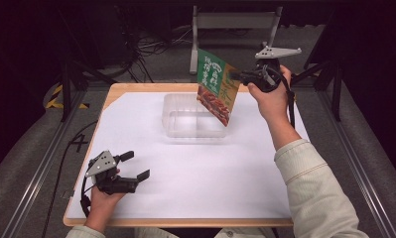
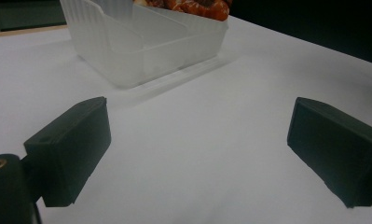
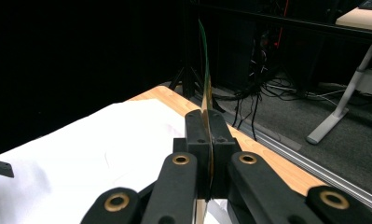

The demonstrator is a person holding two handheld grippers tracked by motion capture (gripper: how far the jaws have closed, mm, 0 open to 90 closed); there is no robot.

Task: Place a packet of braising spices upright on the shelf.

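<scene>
Right gripper [image 1: 239,76]: I have its black jaws clenched flat on the edge of the packet.
Packet [image 1: 216,87]: thin, glossy pouch, green with printed red-brown food, hanging tilted in the air over the container's far right corner.
Container [image 1: 185,126]: translucent ribbed plastic box, rectangular, standing on the white paper sheet [image 1: 136,129].
Left gripper [image 1: 137,165]: jaws spread wide, nothing between them, low over the paper near me.
Table [image 1: 117,89]: pale wood edge.

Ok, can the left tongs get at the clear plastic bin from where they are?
Probably yes: the left tongs stand open, holding nothing, and only bare white paper lies between them and the clear bin.
</scene>
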